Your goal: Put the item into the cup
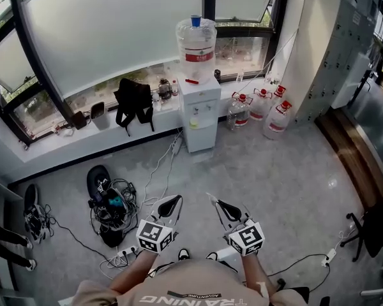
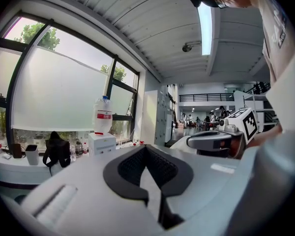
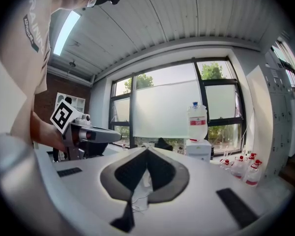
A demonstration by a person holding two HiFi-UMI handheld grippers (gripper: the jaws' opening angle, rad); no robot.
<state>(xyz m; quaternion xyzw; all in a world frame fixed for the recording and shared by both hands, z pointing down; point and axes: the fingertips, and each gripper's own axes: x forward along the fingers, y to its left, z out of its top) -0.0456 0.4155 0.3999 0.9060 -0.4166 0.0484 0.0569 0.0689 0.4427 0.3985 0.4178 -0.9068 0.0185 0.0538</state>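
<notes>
head view: two closed grippers [image 1: 178,198] [image 1: 210,197] (three floor jugs [image 1: 239,112] [image 1: 260,104] [image 1: 277,118])

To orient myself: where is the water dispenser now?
In the head view, the water dispenser stands top centre by the window, between a black backpack at left and spare bottles at right.

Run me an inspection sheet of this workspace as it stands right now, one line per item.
Surface: no table in view, only the grey floor.
Job's things: nothing seen; no cup, no item.
Clutter: pile of black gear on the floor at left; black backpack on the window sill.
Grippers: left gripper and right gripper both shut, nothing between the jaws, held above the floor.
Cables: white cables run from the wall to the gear pile; power strip at right.
Surroundings: water dispenser below the window, spare water bottles beside it, lockers at right.
</notes>
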